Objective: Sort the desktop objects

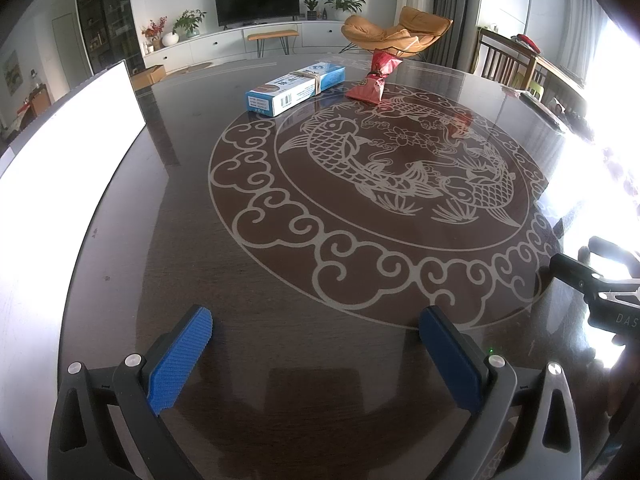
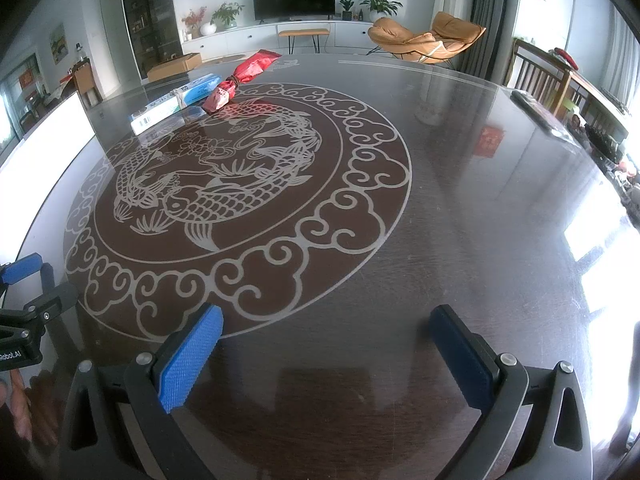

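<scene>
- Holding both tools low at the near edge of the dark glossy round table (image 1: 248, 264) with its pale carp-and-cloud medallion, you keep the whole surface in view before committing to anything.
- Your left gripper (image 1: 316, 344) has its blue ribbed pads spread wide with nothing between them, over bare tabletop.
- Your right gripper (image 2: 326, 340) is the same: jaws parted, empty, aimed across the medallion (its black frame also shows at the right edge of the left view).
- The long blue-and-white cardboard box (image 1: 295, 88), bound with a thin band across its middle, lies flat on the far side of the table, well apart from both tools.
- The red foil-wrapped package with a tied neck (image 1: 374, 78) sits just beside the box's far end; I cannot tell whether the two touch.
- A white flat panel (image 1: 68, 136) stands along the table's left edge, nearer the box than anything else; it may be the sorting side, though nothing confirms that.
- My judgement: sorting is not yet begun, since both items lie together.
- The box looks the easier first pick for your left tool, gripped across its narrow width; the crinkled red package is likely to deform, so close on its tied neck.
</scene>
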